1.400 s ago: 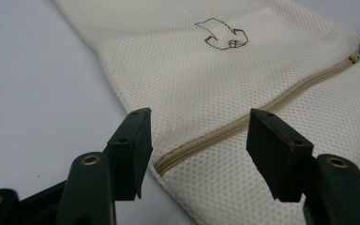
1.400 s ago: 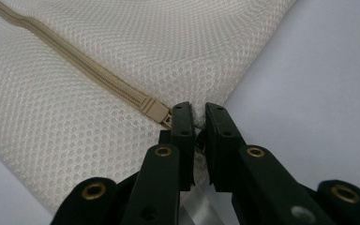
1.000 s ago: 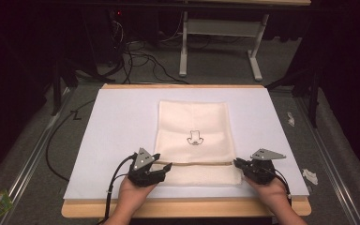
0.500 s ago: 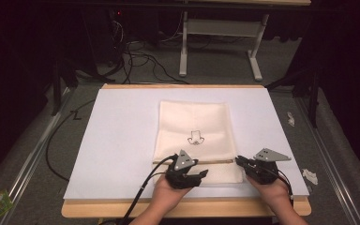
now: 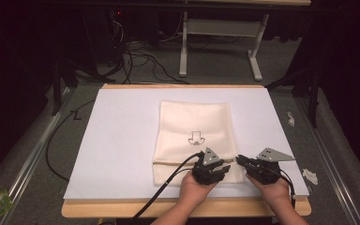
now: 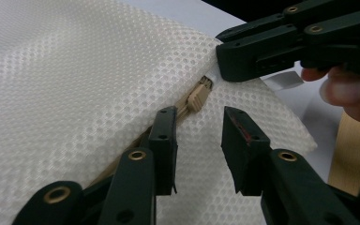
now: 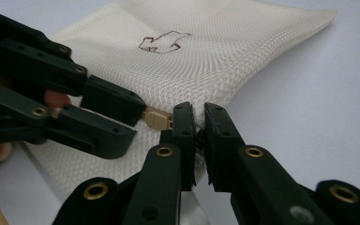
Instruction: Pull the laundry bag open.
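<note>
The zipper pull (image 6: 198, 95) lies just ahead of the wide-open left gripper (image 6: 199, 140) (right gripper (image 7: 197, 136) pinches the mesh bag (image 5: 194, 124)).

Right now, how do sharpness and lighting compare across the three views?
High view: soft, dark surroundings, the white table sheet evenly lit. Left gripper view: the cream mesh zip bag weave is crisp, near jaws blurred. Right gripper view: the tan zipper pull fairly sharp, foreground jaws soft.

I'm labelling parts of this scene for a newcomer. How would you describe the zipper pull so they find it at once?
On the white sheet lies a cream mesh bag. Along the zipper near its near edge, at the right end, sits the zipper pull: a small tan tab, solid against the white mesh.
</note>
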`<state>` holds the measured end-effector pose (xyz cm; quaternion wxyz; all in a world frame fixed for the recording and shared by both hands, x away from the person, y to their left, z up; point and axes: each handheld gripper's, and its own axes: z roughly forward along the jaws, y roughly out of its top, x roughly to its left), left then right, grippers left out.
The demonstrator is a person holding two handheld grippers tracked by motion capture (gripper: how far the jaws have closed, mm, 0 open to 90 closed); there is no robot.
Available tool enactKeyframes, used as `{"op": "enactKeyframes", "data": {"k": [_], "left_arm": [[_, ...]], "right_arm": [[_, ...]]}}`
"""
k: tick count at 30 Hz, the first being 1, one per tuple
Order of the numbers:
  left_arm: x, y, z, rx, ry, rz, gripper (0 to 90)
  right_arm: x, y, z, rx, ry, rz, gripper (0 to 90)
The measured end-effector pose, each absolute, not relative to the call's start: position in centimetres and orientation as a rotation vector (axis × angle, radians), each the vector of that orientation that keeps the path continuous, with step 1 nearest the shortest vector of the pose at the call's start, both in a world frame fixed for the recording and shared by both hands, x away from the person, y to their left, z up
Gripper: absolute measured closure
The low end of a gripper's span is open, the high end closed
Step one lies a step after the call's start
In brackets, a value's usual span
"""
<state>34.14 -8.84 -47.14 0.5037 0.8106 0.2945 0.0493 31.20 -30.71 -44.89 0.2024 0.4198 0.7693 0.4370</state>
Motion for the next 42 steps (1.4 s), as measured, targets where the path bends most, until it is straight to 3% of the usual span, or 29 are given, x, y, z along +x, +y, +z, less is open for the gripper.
{"op": "enactKeyframes", "data": {"k": [11,16,29,42], "left_arm": [[34.1,-10.1,-47.5,1.877,0.736,0.126,76.4],[34.1,-10.3,-47.2,1.884,0.729,0.142,86.5],[34.5,-8.9,-47.1,1.915,0.72,0.131,87.7],[34.5,-3.1,-46.4,2.012,0.758,0.21,87.7]], "right_arm": [[31.2,-30.6,-44.8,1.168,2.134,1.235,84.9],[31.1,-30.6,-44.7,1.166,2.139,1.242,84.8],[30.9,-30.2,-44.6,1.148,2.141,1.219,85.9],[30.8,-30.5,-44.4,1.146,2.119,1.207,85.9]]}}
